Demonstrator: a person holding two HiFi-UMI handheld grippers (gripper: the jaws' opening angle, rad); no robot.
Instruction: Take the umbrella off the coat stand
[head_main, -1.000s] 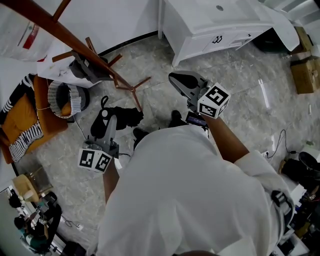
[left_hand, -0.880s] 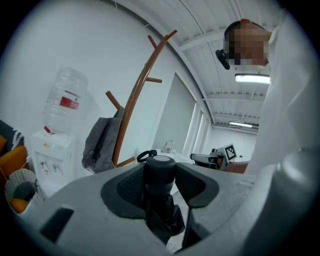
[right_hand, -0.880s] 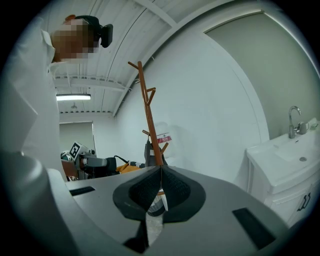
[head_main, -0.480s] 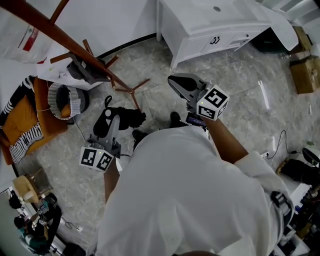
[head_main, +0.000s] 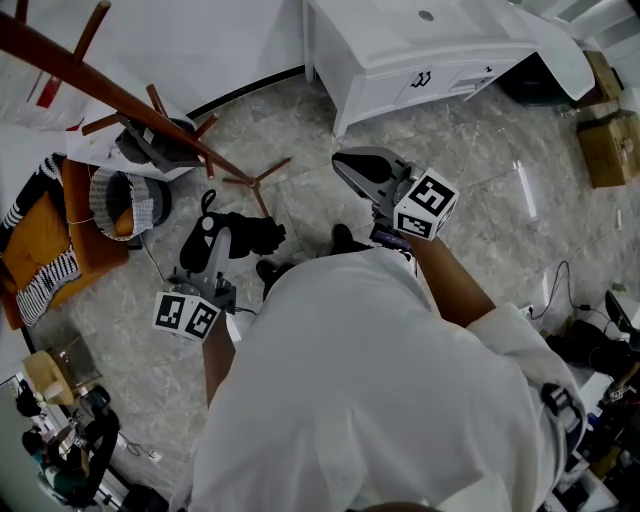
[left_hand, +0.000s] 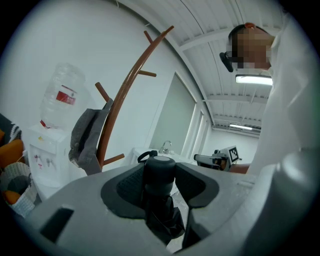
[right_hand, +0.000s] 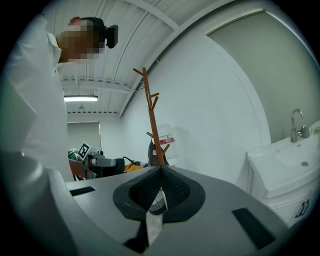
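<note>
The left tongs (left_hand: 160, 182) were clamped on the folded black umbrella (head_main: 247, 232), already off the coat stand (head_main: 100, 95) and held just beside its spread feet. The right tongs (right_hand: 160, 187) were pressed together, empty. What remained, by my reading, was carrying it clear, over the open floor (head_main: 480, 190) and away from the stand's feet and the white cabinet (head_main: 400, 60).
</note>
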